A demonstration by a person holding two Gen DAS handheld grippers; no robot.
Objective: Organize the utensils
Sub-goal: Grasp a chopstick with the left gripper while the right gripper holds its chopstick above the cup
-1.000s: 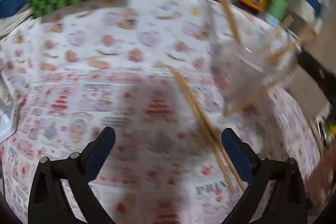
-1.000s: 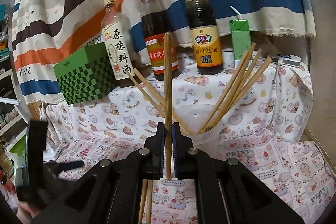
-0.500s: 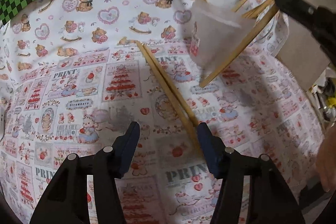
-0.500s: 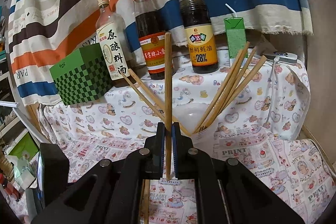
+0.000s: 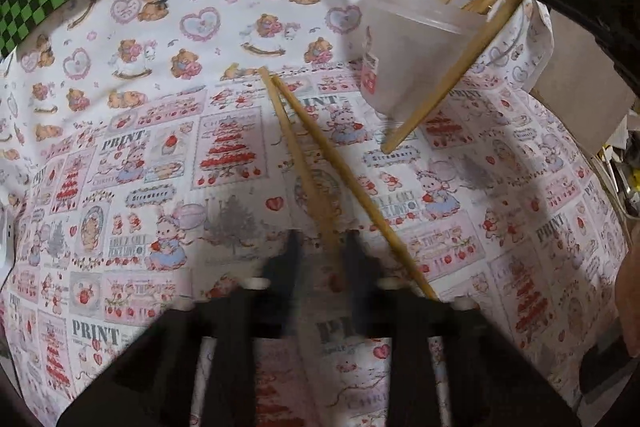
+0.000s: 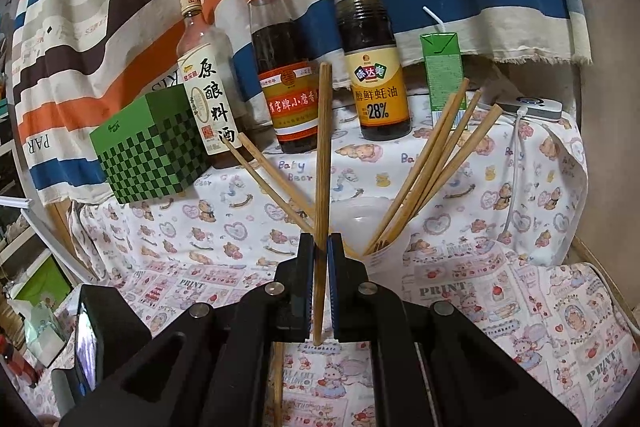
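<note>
The left gripper (image 5: pixel 322 247) has just been closing, its blurred jaws now pinching one chopstick (image 5: pixel 298 155) of a pair lying on the printed tablecloth (image 5: pixel 140 167) just in front of the plastic cup (image 5: pixel 404 51). The right gripper (image 6: pixel 320 259) is clenched on an upright chopstick (image 6: pixel 323 163) before that cup, which holds several more chopsticks (image 6: pixel 436 163)

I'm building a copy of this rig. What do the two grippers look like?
Both are black plastic linkage frames with silver rivets. The right gripper has blue pads on flat black fingers. The left gripper is motion-blurred, so its pad colour is unclear. No cables or markings show.
</note>
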